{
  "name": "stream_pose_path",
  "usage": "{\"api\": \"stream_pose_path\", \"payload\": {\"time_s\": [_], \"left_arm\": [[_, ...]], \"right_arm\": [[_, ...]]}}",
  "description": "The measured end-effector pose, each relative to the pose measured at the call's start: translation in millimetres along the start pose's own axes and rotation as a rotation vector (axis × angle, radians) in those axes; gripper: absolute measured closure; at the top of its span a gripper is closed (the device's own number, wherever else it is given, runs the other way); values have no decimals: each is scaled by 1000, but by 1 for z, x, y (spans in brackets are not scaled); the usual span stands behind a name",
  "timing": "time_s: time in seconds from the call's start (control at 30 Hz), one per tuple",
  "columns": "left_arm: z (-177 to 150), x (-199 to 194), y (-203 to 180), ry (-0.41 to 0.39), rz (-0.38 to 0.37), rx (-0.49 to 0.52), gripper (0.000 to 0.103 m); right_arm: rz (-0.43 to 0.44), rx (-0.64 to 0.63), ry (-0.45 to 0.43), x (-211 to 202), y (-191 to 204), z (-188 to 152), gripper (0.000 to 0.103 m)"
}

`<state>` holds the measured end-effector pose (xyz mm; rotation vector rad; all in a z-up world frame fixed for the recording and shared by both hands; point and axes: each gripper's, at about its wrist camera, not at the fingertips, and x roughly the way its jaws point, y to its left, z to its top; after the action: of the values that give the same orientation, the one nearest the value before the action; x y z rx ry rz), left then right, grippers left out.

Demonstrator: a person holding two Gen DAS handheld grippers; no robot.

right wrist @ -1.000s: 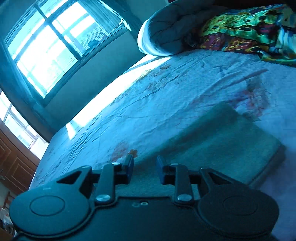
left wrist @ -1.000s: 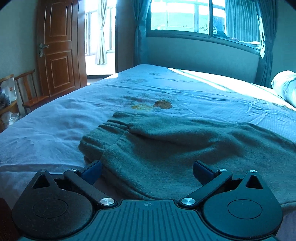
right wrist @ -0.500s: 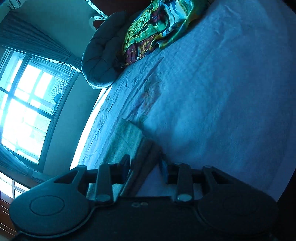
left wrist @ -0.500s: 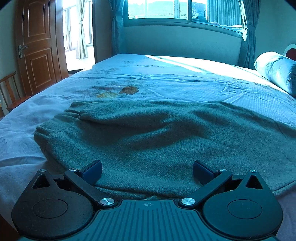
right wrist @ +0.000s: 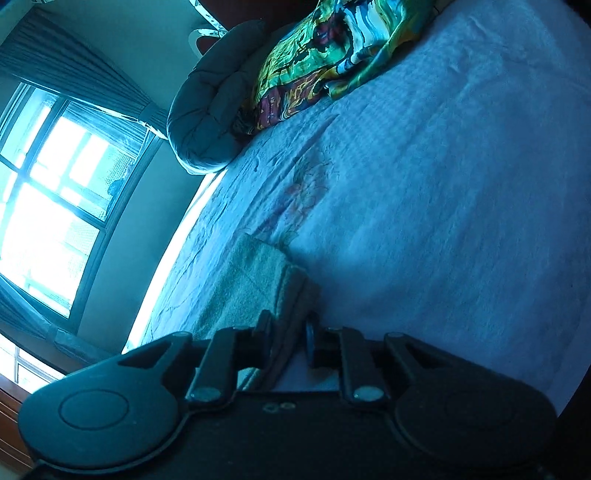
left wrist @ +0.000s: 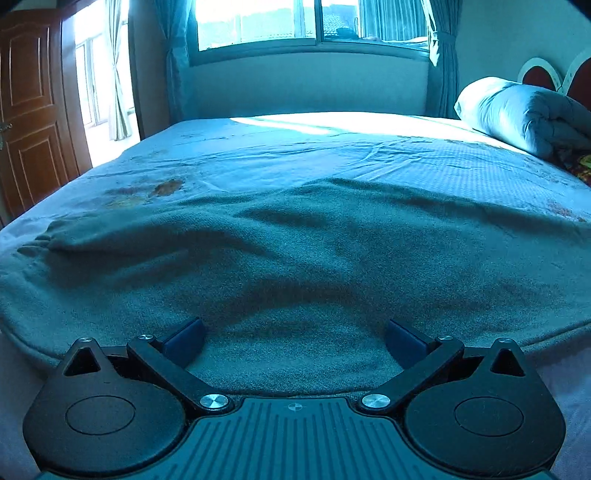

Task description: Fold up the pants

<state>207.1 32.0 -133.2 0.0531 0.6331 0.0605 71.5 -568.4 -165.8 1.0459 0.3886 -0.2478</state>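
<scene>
The pants [left wrist: 295, 251] lie across the bed [left wrist: 332, 155], a rolled quilt [left wrist: 517, 114] behind right.

1. Setting: a home bedroom – wide bed [left wrist: 332, 155] under a pale printed sheet.
2. Rolled duvet [left wrist: 517, 114] by the headboard [left wrist: 535, 72].
3. Curtained window [left wrist: 314, 22], panelled wooden door [left wrist: 33, 110] – domestic fittings.

Blue cast; window [left wrist: 314, 22] overexposed; sun strip on bed [left wrist: 332, 123]; fisheye edges bent; right view dim.
</scene>
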Motion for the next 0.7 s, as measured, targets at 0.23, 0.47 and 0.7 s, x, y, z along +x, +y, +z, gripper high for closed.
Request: {"api": "stream_pose_path", "payload": {"time_s": [0.23, 0.47, 0.7], "left_arm": [[20, -36, -113, -55, -272, 10, 0], [7, -30, -227, 38, -284, 60, 0], [1, -34, -241, 59, -222, 96, 0]], "right_arm": [[11, -3, -2, 1, 3, -1, 90], [20, -4, 0, -2, 5, 0, 85], [21, -29, 9, 3, 5, -1, 86]]}}
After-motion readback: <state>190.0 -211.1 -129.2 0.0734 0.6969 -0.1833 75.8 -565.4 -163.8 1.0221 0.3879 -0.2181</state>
